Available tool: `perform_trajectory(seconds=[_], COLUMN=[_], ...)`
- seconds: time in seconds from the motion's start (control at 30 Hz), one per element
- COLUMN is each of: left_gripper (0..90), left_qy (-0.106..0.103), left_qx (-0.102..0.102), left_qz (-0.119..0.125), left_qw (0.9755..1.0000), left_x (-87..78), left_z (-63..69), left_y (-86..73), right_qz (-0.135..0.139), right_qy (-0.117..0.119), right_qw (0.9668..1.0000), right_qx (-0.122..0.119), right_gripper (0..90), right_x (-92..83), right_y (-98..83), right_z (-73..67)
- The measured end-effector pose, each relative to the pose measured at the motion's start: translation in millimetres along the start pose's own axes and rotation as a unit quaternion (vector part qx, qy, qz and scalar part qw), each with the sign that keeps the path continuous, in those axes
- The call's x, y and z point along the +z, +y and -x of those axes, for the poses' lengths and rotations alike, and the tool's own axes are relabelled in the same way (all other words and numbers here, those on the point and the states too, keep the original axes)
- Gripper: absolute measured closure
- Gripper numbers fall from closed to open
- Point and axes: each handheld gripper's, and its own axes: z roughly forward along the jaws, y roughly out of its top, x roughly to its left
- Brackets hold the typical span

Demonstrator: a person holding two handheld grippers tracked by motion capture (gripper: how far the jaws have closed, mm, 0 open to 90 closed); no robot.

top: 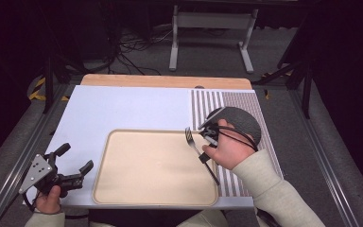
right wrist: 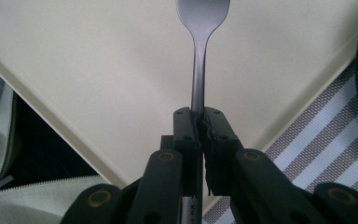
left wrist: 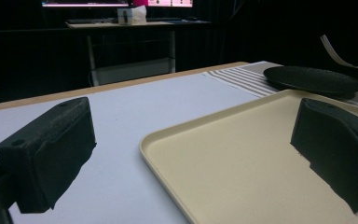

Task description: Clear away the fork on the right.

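Fork (top: pixel 194 144) was already up off the surface (top: pixel 123 109) when we looked in, pinched by its handle in the right tongs (top: pixel 204 157), which were clamped tight on the metal. In the right gripper view the fork (right wrist: pixel 199 70) ran straight out from between the two black pads, its head reaching out over the cream tray (right wrist: pixel 98 70), with the striped mat (right wrist: pixel 321 135) off to one side. From above, the tines hung just over the tray's (top: pixel 123 189) right-hand part, and the handle slanted back across the tray rim toward the mat (top: pixel 208 101).

We judged the pick-up as done: the grip looked square and the fork was clear of the tray. What was left, as we read it, was the placing, and we could not say for sure whether it was bound for the tray or for the dark round plate (top: pixel 241 120) on the mat, just behind the right hand.

Over on the other side, the left tongs (top: pixel 75 163) stood wide apart with nothing between them, waiting near the tray's left edge. In the left gripper view the tray (left wrist: pixel 177 135) lay bare, the plate (left wrist: pixel 312 79) beyond it.
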Motion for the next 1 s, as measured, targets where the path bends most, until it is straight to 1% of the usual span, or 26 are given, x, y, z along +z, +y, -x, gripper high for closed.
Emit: perform_trajectory(seconds=[0.07,0.23,0.33,0.5,0.77,0.8,0.87,1.0], left_gripper=[0.4,0.3,0.4,0.3,0.3,0.4,0.3,0.4], left_qy=[0.000,0.002,0.001,0.001,0.002,0.002,0.002,0.002], left_qx=[0.001,-0.001,0.000,0.000,0.000,0.000,0.000,0.002], left_qz=[0.000,0.002,0.002,0.003,0.003,0.004,0.004,0.004], left_qw=[1.0000,1.0000,1.0000,1.0000,1.0000,1.0000,1.0000,1.0000], left_x=[-0.1,-0.3,-0.3,-0.1,-0.9,-0.8,-0.6,-0.4], left_z=[0.1,-0.3,-0.4,-0.6,-1.3,-1.2,-1.1,-1.4], left_y=[0.2,0.2,0.3,0.4,0.8,0.7,0.8,1.0], right_qz=[-0.007,-0.013,-0.012,-0.020,-0.037,-0.039,-0.042,-0.051], right_qy=[0.003,-0.003,-0.004,-0.006,-0.008,-0.008,-0.011,-0.025], right_qw=[0.9999,0.9996,0.9993,0.9985,0.9971,0.9971,0.9967,0.9955], right_qx=[0.009,0.024,0.036,0.051,0.066,0.065,0.069,0.076], right_gripper=[84.5,84.4,84.5,84.4,84.4,84.4,84.4,84.4], right_x=[4.5,11.6,15.0,20.4,34.0,34.9,38.0,43.5], right_y=[2.0,5.5,7.2,10.2,14.2,14.5,15.2,16.2], right_z=[-1.4,-3.5,-4.5,-6.2,-6.1,-5.7,-5.9,-6.2])
